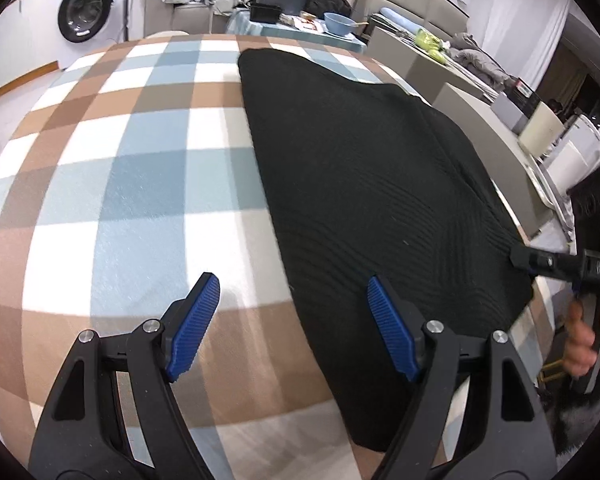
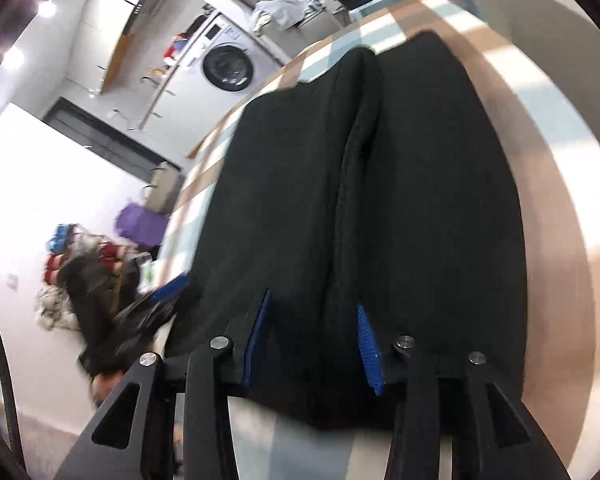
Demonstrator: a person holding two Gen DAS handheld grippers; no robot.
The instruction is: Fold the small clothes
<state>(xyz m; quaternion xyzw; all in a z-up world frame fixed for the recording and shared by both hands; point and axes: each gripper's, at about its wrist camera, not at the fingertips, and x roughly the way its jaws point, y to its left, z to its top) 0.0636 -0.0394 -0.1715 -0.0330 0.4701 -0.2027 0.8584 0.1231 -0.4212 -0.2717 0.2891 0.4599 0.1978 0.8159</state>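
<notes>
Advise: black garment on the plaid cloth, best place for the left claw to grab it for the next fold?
Probably the near left edge of the black garment, close to the left claw. It lies flat on the plaid cloth, so there is no raised part to pinch; slide one pad in low from the bare cloth on its left and close on the hem.
</notes>
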